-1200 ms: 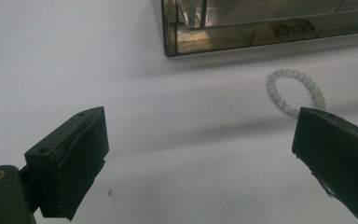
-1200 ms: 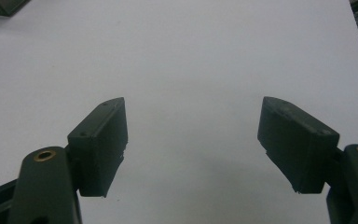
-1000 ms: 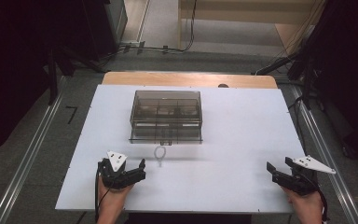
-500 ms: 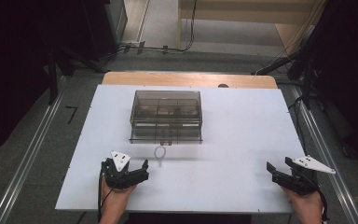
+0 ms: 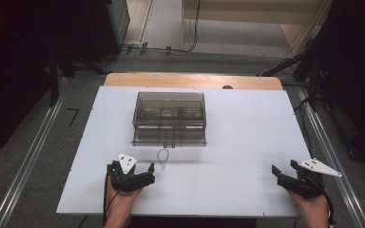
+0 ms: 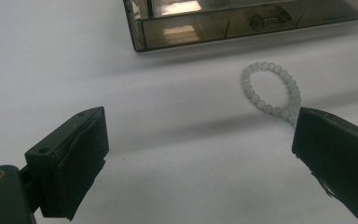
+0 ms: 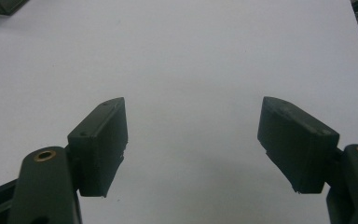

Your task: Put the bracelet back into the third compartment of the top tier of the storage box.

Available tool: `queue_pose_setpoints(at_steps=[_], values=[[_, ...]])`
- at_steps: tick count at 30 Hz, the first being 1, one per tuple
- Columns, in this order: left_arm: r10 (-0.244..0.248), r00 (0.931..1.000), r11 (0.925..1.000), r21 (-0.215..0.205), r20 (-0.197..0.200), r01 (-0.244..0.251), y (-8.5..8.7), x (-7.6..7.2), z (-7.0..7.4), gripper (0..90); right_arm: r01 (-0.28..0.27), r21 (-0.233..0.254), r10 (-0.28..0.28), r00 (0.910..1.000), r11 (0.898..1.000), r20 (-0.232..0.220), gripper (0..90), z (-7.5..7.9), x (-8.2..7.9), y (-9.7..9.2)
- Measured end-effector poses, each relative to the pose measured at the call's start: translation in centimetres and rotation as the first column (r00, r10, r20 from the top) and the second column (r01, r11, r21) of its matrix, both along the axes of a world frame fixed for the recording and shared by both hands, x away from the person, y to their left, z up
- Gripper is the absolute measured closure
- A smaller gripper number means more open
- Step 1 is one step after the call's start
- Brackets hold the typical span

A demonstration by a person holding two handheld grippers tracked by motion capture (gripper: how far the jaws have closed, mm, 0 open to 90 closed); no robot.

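The left gripper (image 5: 138, 173) stands wide open, close to one pale bead bracelet (image 6: 271, 91) lying flat on the worktop (image 5: 247, 142) before one smoky plastic box (image 5: 169, 117). It looks light, floppy and slippery; pinch across one side. The right gripper (image 5: 287, 172), also wide, holds nothing.

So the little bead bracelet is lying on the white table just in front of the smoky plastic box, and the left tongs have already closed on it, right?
Not quite. The bead bracelet does lie on the white table just in front of the smoky plastic box, but the left tongs have not closed on it. The left gripper view shows them wide open, the bracelet lying free just beyond one jaw's tip.
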State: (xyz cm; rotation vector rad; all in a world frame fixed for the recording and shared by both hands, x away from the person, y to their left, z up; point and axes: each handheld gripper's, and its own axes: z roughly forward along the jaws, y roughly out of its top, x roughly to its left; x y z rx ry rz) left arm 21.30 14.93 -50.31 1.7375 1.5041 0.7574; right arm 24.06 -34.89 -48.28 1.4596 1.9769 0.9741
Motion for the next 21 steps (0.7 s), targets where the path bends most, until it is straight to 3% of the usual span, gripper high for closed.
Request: queue_pose_setpoints(at_steps=[21], values=[[-0.014, 0.9998, 0.9999, -0.004, -0.014, 0.014, -0.65, 0.30, -0.21, 4.6, 0.000, 0.000, 0.000, 1.0000, 1.000, -0.002, 22.6, -0.01, 0.01, 0.01]])
